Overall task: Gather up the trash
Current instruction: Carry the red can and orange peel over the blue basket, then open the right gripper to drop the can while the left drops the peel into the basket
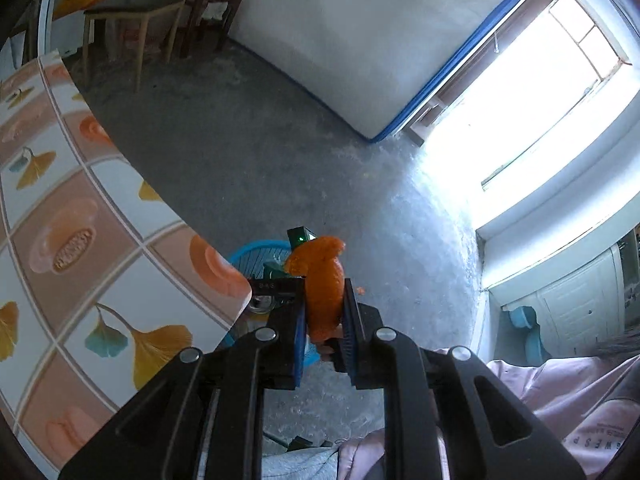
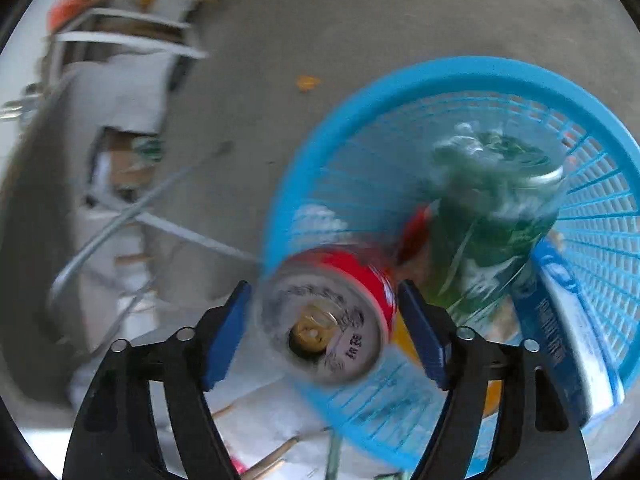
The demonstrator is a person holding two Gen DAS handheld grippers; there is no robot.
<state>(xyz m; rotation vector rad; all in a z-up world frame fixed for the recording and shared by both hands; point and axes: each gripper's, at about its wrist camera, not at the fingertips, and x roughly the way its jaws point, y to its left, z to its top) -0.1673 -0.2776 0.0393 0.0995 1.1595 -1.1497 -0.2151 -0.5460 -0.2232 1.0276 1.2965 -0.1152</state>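
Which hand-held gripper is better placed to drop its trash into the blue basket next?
Right. Its hand-held gripper hangs over the blue basket, jaws apart around the red can. The left one clamps orange peel further off.

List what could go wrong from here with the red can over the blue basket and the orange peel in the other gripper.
1. The red metal can lies between the right gripper's open blue pads, at the blue plastic basket's near rim; it could fall outside.
2. The basket already holds a green bottle, so the can might bounce off it.
3. The left gripper pinches the orange peel beside the patterned table, short of the basket; releasing here risks the floor.
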